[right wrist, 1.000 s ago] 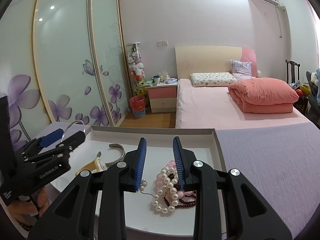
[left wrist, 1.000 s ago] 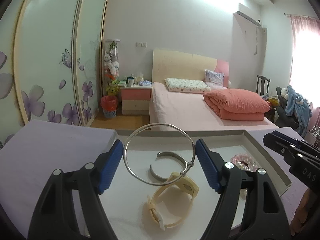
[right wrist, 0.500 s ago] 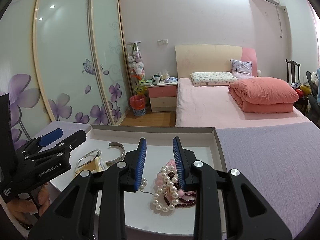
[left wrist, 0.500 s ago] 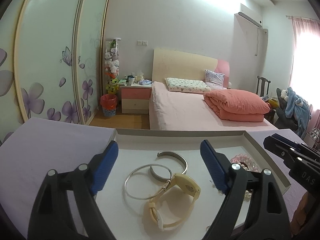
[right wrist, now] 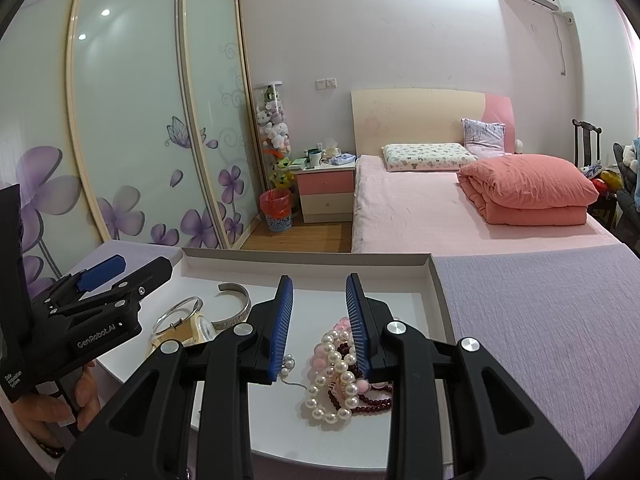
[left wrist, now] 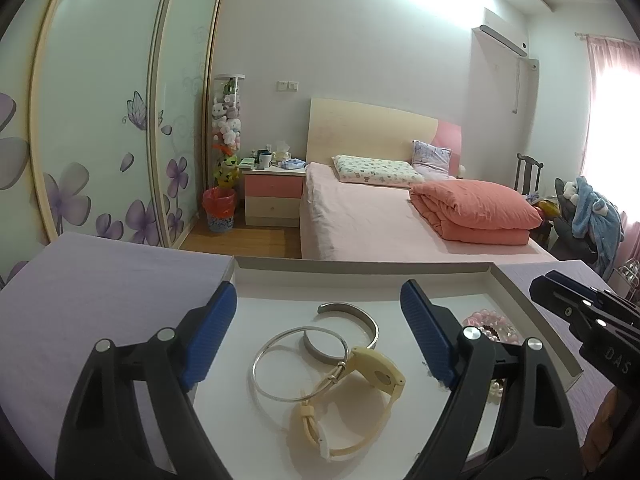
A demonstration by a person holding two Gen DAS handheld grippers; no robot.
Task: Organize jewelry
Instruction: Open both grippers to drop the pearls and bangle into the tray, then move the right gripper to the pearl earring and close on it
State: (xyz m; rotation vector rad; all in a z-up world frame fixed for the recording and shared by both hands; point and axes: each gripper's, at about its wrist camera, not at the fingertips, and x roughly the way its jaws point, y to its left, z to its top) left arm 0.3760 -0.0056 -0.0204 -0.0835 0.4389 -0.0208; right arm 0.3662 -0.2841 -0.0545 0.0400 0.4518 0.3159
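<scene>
**A:** Tray (left wrist: pixel 532 316) edges first: how much room was there around the tools?

**B:** The shallow white tray sat on a lilac cloth (right wrist: pixel 540 320). Its far wall ran across beyond both sets of fingertips, and its right wall stood just right of the right gripper (right wrist: pixel 318 320). The left gripper (left wrist: pixel 318 332) hung over the tray's left half, with bare white floor between its fingertips and the far wall. Beyond the right wall the cloth lay flat and open.

**A:** And the jaws?

**B:** The left ones had just been opening and stood wide apart, pressing on nothing; the thin silver bangle (left wrist: pixel 298 364) lay flat on the tray floor between and below them. The right ones stood narrowly apart with nothing clamped. The right blue pad (right wrist: pixel 356 320) stood in front of the bead pile (right wrist: pixel 336 372); I couldn't tell whether it touched.

**A:** How did the jewelry lie?

**B:** The bangle was a flat ring, its clasp toward the right pad, touching the cream watch (left wrist: pixel 360 392). The watch lay nearest the tool, its strap looping from the dial back toward the camera. The silver cuff (left wrist: pixel 352 332) sat just beyond, its gap facing left. The pile of pearls, pink beads and dark red beads lay under the right gripper's right finger.
</scene>
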